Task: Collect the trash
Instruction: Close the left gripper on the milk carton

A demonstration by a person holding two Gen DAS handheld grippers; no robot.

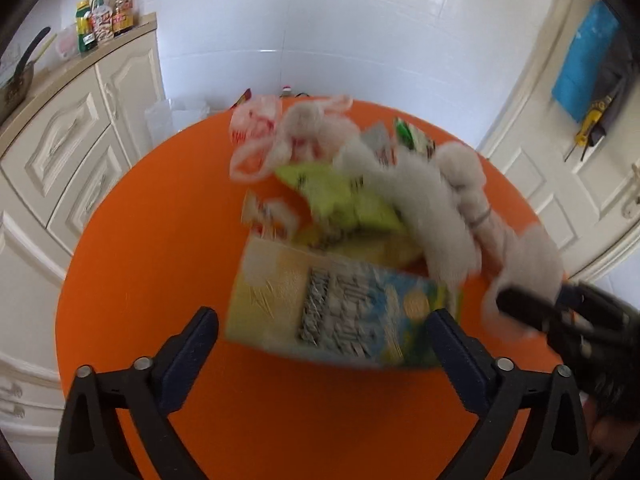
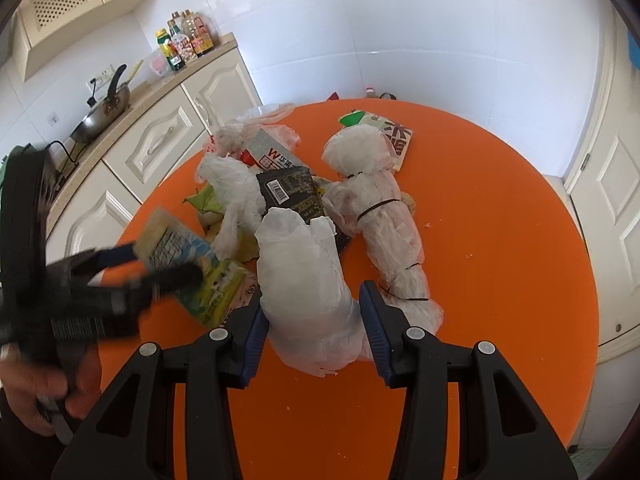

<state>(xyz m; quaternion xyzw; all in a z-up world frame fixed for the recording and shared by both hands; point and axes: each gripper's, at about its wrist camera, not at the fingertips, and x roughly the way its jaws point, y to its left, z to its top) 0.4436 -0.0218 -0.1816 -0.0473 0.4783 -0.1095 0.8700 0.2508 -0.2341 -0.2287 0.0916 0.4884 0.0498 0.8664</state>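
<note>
- Right gripper (image 2: pixel 314 322), nearest its own camera: fingers (image 2: pixel 256 336) clamped on a white plastic bag bundle (image 2: pixel 308 280) resting on the orange worktop (image 2: pixel 500 240).
- Left gripper (image 1: pixel 322 344): fingers (image 1: pixel 192 344) apart on either side of a yellow-and-blue snack packet (image 1: pixel 332 312), blurred; whether they press it cannot be told. The right wrist view shows this gripper (image 2: pixel 160 266) from the side, with the packet (image 2: pixel 188 268) at its fingertips.
- Right wrist view only: a second bundle tied with black bands (image 2: pixel 384 220), a black wrapper with a barcode (image 2: pixel 292 192), a carton with large printed characters (image 2: pixel 394 138), a wok (image 2: pixel 100 114) on the kitchen counter, and a hand (image 2: pixel 36 392).
- Left wrist view only: a door (image 1: pixel 568 168) with a blue bag (image 1: pixel 580 64) hanging on it.
- Both views: sauce bottles (image 2: pixel 184 44) on the counter; their labels are illegible.
</note>
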